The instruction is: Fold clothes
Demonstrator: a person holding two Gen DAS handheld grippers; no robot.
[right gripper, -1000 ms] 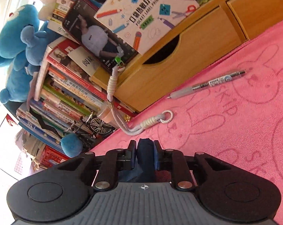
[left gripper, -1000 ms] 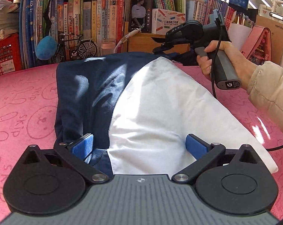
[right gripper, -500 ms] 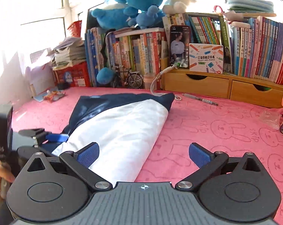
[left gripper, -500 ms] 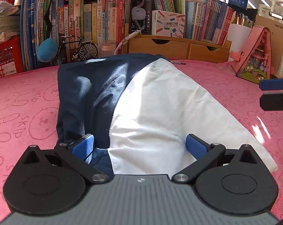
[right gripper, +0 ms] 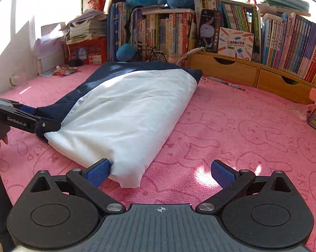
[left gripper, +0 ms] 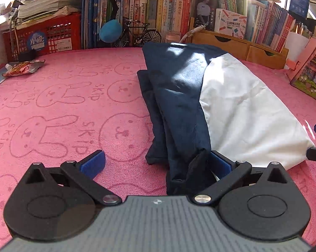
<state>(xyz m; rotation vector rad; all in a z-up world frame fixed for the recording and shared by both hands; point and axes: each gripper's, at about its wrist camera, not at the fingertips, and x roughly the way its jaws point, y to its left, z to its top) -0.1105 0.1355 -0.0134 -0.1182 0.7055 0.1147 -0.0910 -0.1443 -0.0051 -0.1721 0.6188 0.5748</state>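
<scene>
On the pink mat (left gripper: 74, 96), a folded navy-and-white garment (right gripper: 124, 109) runs from near edge toward twelve o'clock. Left gripper (left gripper: 155, 163) is spread wide, its right pad against the navy corner, gripping nothing. Right gripper (right gripper: 161, 173) gapes wide, its left pad touching the white corner.

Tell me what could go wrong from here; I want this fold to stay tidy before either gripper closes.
1. The left gripper has its jaws open at the navy edge of the garment, where a loose flap bunches; closing may catch only that flap.
2. The right gripper has the white corner between its open jaws, off to one side; it could slip out.
3. The pen lies just beyond the garment's far end.
</scene>
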